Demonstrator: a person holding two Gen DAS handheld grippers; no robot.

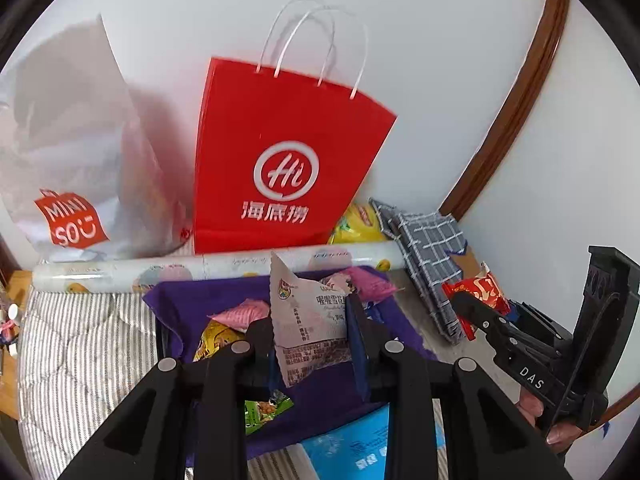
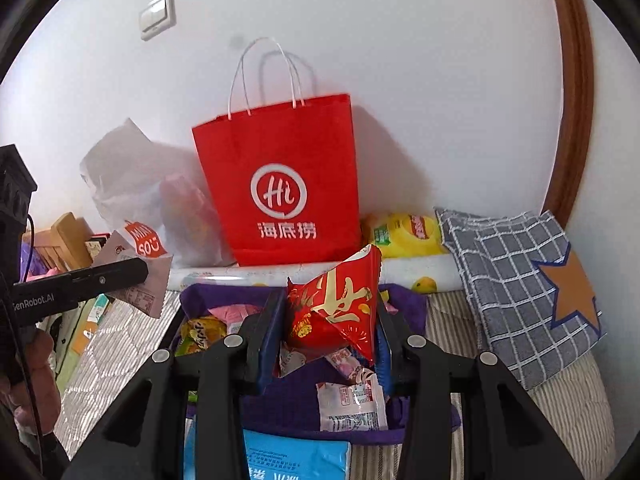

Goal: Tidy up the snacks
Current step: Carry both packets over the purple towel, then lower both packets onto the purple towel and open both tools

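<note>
Roughly, line by line:
Room to move: a white wall closes the bed's (image 2: 568, 400) far edge, lined with a red paper bag (image 2: 280, 176), a white plastic bag (image 1: 76, 168) and a printed roll (image 1: 120, 272) lying along it; a brown wooden frame (image 2: 572, 92) bounds the right corner, where a folded checked cloth (image 2: 516, 280) lies; the striped cover lies bare toward the left edge.
Purple bin: the purple fabric bin (image 2: 404, 296) stands open on the bed just in front of the roll, loose snacks inside, a blue packet (image 2: 296, 460) at its near side.
Left gripper: the left gripper (image 1: 310, 332) has its jaws narrowed onto a pale grey-white snack packet (image 1: 308, 320), pinched upright above the bin.
Right gripper: the right gripper (image 2: 328, 320) has its jaws clamped on a red foil packet (image 2: 340, 304) with gold lettering, crumpled, also above the bin.
Writing: "Hi" in a white ring with Chinese characters on the red bag; "MINISO" on the white bag; "DAS" and "GenRobot.AI" on the gripper bodies; the packets' small print is unreadable.
</note>
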